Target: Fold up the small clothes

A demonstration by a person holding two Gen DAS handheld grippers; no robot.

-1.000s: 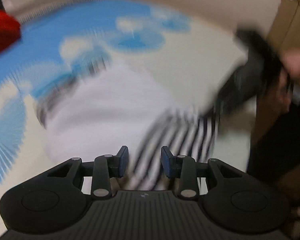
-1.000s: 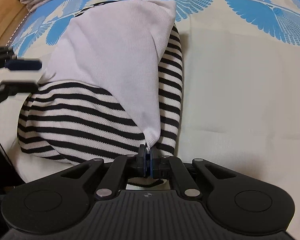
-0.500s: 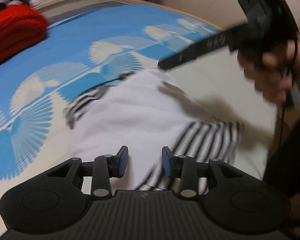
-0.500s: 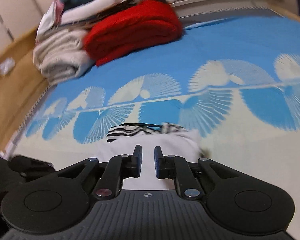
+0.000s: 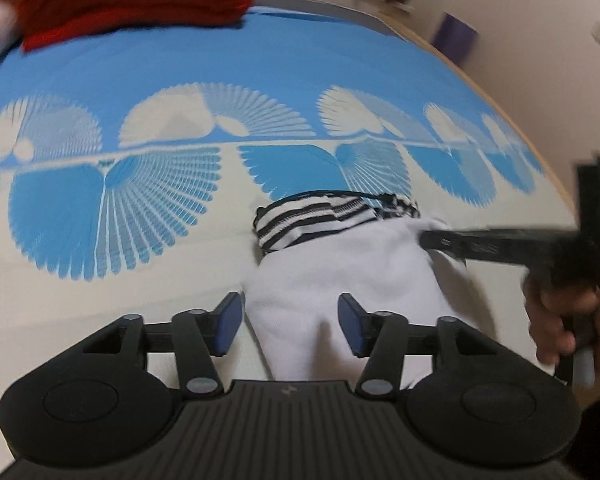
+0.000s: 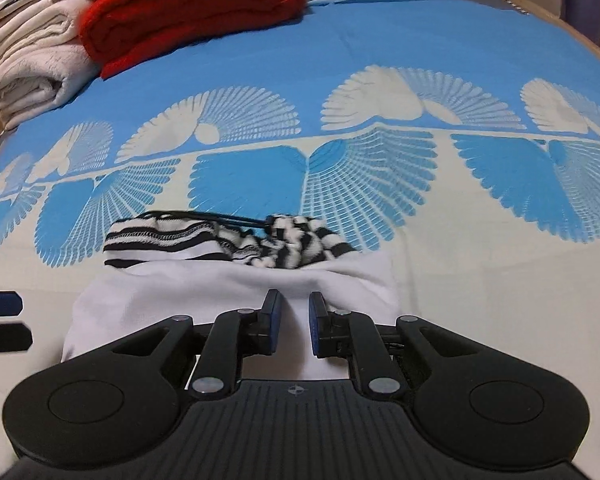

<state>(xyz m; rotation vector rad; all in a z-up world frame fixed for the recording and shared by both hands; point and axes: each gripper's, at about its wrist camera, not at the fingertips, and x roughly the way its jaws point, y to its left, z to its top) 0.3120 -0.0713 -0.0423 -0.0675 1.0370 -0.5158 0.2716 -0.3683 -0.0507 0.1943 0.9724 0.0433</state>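
Note:
A small garment lies folded on the bed, its white side up and a black-and-white striped edge with a dark cord at the far end. My left gripper hovers over the near white part. Its jaws are opening, and the cloth lies below them with neither pad pressing on it. In the right wrist view the same white cloth and striped edge lie ahead. My right gripper stands narrowly open above the white layer, holding nothing. From the left wrist view it shows as a dark bar in a hand.
The bed cover is blue and cream with fan shapes. A folded red blanket and a stack of white towels sit at the far left. A wooden bed edge and a wall run along the right.
The right gripper has let go of the white corner it was pinching and stands slightly apart. The left jaws have widened. Both views swung up, so the far bed now shows.

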